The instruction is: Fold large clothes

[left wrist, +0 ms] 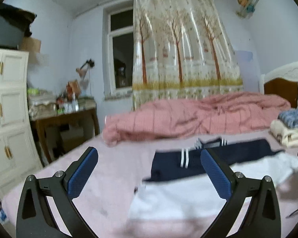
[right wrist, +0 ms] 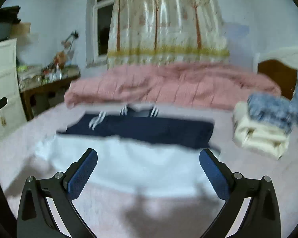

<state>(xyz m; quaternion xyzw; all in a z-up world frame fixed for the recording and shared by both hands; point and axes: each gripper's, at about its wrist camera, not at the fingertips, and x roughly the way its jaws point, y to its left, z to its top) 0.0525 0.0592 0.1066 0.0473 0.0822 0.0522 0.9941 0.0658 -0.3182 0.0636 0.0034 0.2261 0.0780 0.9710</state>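
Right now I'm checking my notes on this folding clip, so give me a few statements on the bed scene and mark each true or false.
1. Both the left gripper and the right gripper are open and hold nothing. True.
2. The navy and white garment hangs from the curtain. False: it lies on the bed.
3. The pink quilt lies beyond the garment. True.
4. The folded stack sits on the wooden table. False: it is on the bed.
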